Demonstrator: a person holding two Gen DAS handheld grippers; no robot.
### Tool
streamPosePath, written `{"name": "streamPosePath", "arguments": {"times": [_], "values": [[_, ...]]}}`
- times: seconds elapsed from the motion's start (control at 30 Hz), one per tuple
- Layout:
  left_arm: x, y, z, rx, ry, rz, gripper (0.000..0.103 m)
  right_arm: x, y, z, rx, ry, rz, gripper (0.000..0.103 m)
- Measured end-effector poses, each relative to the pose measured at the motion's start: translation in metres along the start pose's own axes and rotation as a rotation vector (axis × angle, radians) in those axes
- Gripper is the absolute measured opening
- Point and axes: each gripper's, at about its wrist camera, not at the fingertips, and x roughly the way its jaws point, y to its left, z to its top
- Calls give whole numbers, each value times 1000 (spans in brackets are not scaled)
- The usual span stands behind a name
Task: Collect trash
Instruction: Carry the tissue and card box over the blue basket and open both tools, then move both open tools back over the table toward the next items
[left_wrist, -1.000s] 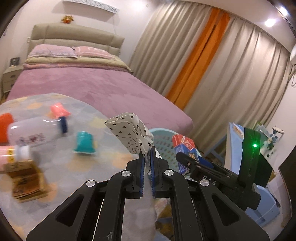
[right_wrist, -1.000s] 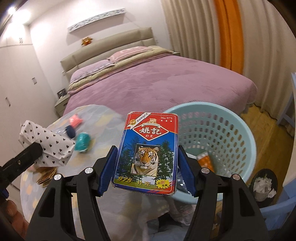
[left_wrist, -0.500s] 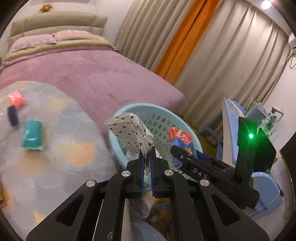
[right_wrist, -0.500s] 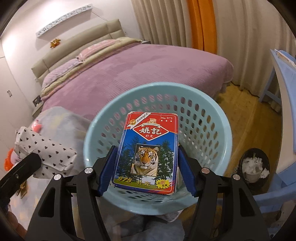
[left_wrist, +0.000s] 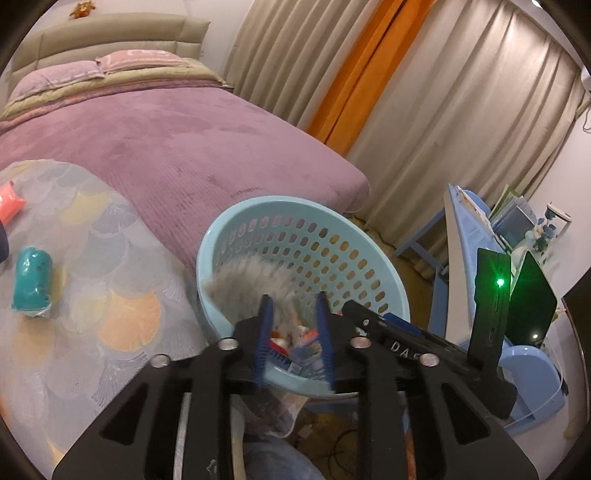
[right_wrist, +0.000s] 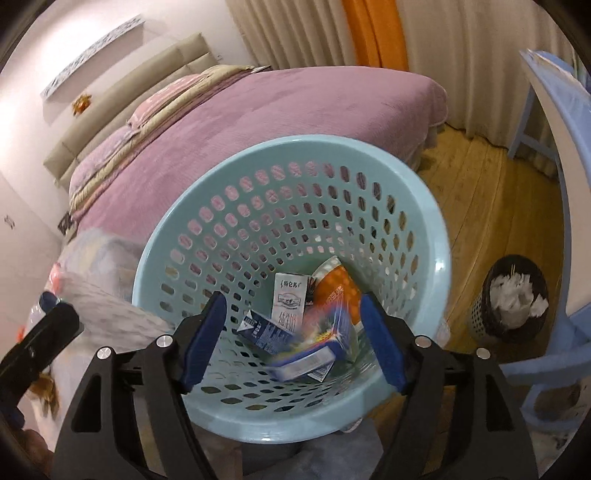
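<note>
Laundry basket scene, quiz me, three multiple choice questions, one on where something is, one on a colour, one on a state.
1. Where does the teal roll lie?
A. on the patterned tablecloth
B. inside the basket
C. on the bed

2. What colour is the perforated basket?
A. orange
B. light blue
C. black

3. How does the right gripper stand?
A. clamped on a card box
B. shut with nothing in it
C. open above the basket

Answers:
1. A, it rests on the tablecloth, left of the basket.
2. B, its rim and holed wall are pale blue.
3. C, its jaws have just been opening, and the blurred card box lies apart from both pads, down in the basket.
</note>
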Motion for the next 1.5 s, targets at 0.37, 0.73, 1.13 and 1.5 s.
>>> {"name": "streamPosePath", "arguments": {"times": [0.37,0.73,1.13,1.5], "values": [[-17,1,-8,4,-21,-2,36,-12,7,-1,-13,-22,25,71],[-72,18,-17,-48,-113,18,36,-44,58,-15,-137,-76,64,71],[-149,54,-39,-142,-230,134,38,-66,133,-37,-302,-95,134,71],[-212,122,-68,-286,-306,271,38,-47,197,-84,-425,-68,228,71]]}}
